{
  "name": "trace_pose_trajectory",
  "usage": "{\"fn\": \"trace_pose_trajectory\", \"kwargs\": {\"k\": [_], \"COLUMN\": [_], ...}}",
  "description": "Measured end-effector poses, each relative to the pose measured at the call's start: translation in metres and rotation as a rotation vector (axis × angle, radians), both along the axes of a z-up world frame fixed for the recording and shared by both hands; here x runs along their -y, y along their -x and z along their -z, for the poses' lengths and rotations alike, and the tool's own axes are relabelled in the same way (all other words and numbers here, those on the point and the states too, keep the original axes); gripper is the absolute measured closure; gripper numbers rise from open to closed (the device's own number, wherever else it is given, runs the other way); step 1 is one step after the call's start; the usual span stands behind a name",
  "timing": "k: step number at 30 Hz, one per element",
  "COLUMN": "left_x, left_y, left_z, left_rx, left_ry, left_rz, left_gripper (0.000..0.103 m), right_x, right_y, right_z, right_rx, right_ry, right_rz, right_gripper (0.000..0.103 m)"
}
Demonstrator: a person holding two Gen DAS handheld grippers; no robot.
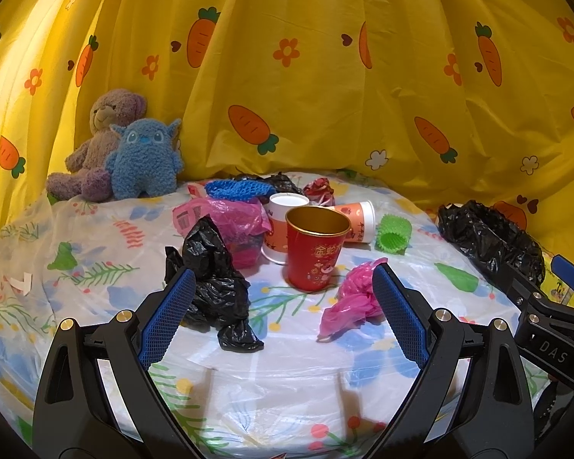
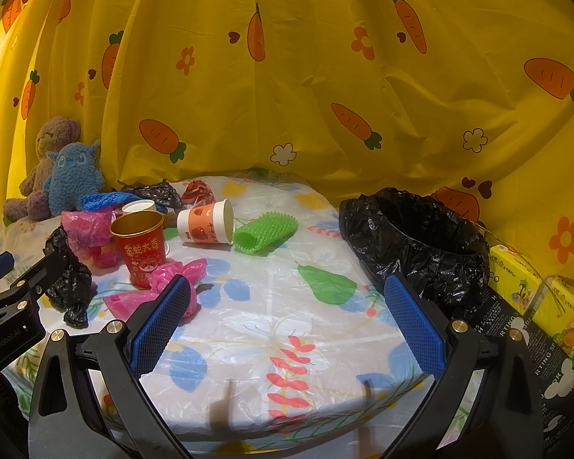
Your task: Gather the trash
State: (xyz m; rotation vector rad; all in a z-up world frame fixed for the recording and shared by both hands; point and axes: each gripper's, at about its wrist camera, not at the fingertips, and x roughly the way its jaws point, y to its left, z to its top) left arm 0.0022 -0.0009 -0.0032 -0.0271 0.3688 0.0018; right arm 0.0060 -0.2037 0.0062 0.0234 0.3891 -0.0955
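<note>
both grippers, left gripper and right gripper, hang wide open and empty; red cup stands upright mid-table, probably light and crushable, so pinch its rim gently, bin bag sits right

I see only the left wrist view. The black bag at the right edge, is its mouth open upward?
Observer: Yes. The black trash bag is spread into a round opening that faces up.
Operator: Does the right gripper hold something?
Observer: No. The right gripper is open and holds nothing.
Operator: Is anything beyond the bag?
Observer: Two yellow tissue packs lie just to its right.
</note>
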Motion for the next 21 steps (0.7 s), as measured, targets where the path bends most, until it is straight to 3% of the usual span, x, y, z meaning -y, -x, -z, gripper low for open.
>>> {"fn": "trace_pose_trajectory", "kwargs": {"k": [21], "left_x": [0.013], "left_y": [-0.002], "left_z": [0.001], "left_rx": [0.001], "left_ry": [-0.001], "left_rz": [0.007], "left_gripper": [0.011], "right_x": [0.002], "right_y": [0.000], "right_z": [0.000], "right_rx": [0.002], "right_ry": [-0.001], "right_rz": [0.001], "right_gripper": [0.005]}}
